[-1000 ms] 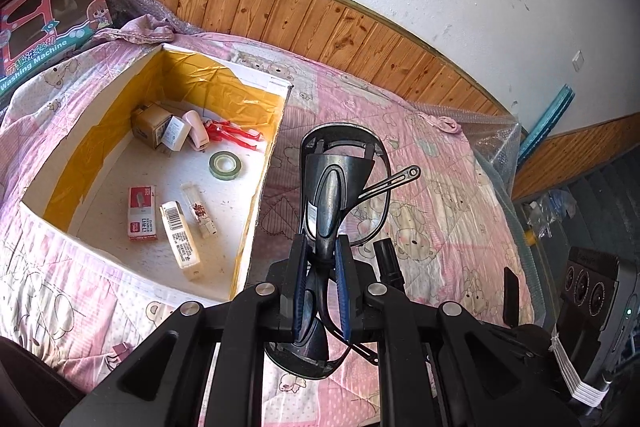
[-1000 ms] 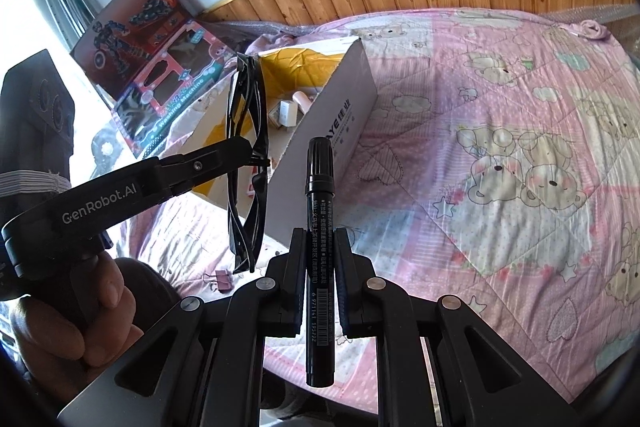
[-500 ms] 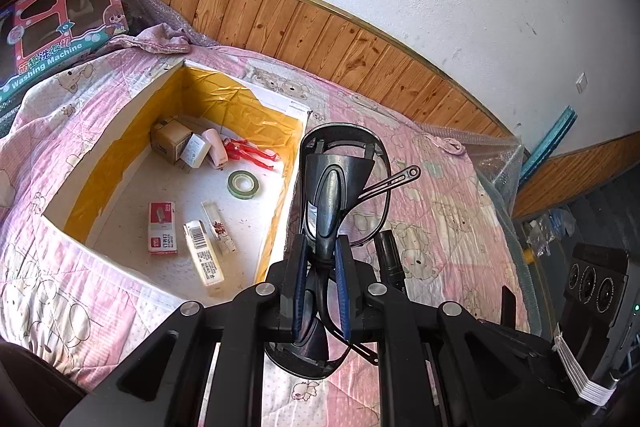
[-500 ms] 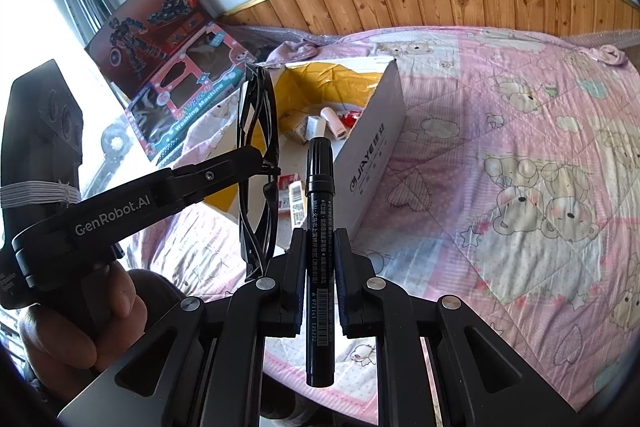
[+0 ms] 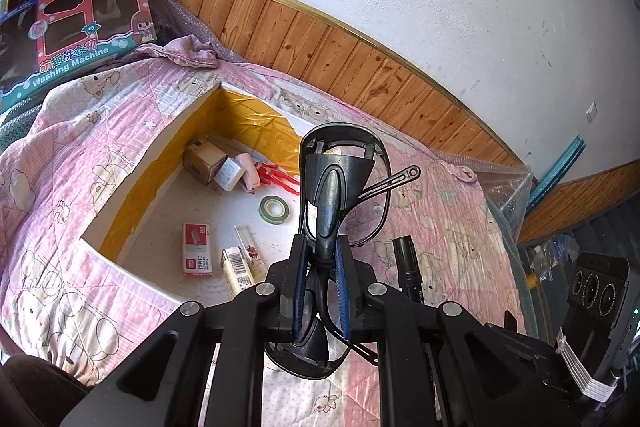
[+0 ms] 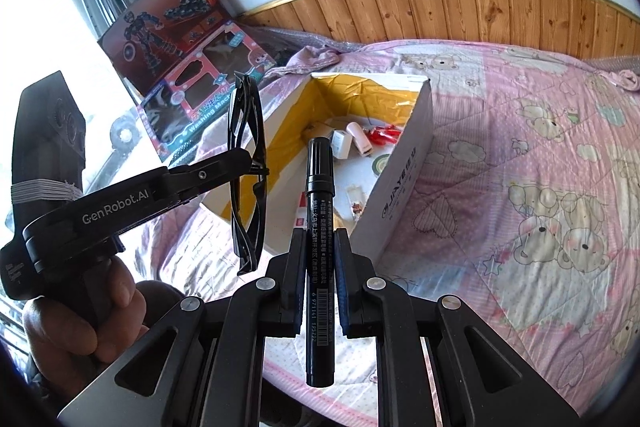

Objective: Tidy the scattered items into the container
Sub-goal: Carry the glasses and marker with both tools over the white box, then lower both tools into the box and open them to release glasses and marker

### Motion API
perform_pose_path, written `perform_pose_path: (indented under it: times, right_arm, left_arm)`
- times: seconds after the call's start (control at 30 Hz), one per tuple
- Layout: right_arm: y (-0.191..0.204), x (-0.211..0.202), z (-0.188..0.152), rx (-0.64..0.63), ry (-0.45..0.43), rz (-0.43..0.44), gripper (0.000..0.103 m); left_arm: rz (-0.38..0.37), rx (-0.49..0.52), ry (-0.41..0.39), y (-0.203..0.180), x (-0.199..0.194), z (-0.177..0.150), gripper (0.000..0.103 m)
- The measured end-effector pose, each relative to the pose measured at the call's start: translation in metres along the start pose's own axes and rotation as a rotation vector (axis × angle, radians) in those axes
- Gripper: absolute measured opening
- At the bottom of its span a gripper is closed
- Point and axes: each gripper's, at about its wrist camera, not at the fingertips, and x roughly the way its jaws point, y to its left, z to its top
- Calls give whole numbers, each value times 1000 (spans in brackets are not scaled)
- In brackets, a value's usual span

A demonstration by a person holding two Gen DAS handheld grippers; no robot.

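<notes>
Now, left wrist view: left gripper (image 5: pixel 321 259) jaws pinch dark glasses (image 5: pixel 340 183); open box (image 5: pixel 132 187) ahead-left of jaws, small things inside. Right wrist view: right gripper (image 6: pixel 318 255) jaws pinch black marker (image 6: pixel 319 227), tip pointing at box (image 6: pixel 404 163) just ahead; glasses (image 6: pixel 246 167) left of jaws.

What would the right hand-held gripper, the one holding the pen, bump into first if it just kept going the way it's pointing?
Probably the cardboard box: the marker held in the right hand-held gripper points at its open inside, near the items on its floor. Depth is hard to judge here.
</notes>
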Motion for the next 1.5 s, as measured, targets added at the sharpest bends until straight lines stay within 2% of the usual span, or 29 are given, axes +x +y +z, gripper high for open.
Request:
perform_pose_path:
  times: [0.7,1.0,1.2,1.5]
  right_arm:
    - [25,26,44,-51,-12,21,14]
    - [32,51,64,-83,2,11,14]
    - [27,71,76,-101,19,-14,14]
    - [18,105,89,-131,70,-57,14]
  left_arm:
    - [43,-30,-67,36,-8,43,14]
    - [98,-10,-65,45,4,57,14]
    - [159,7,-35,53,20,64,14]
    - [255,91,45,62,56,66,14]
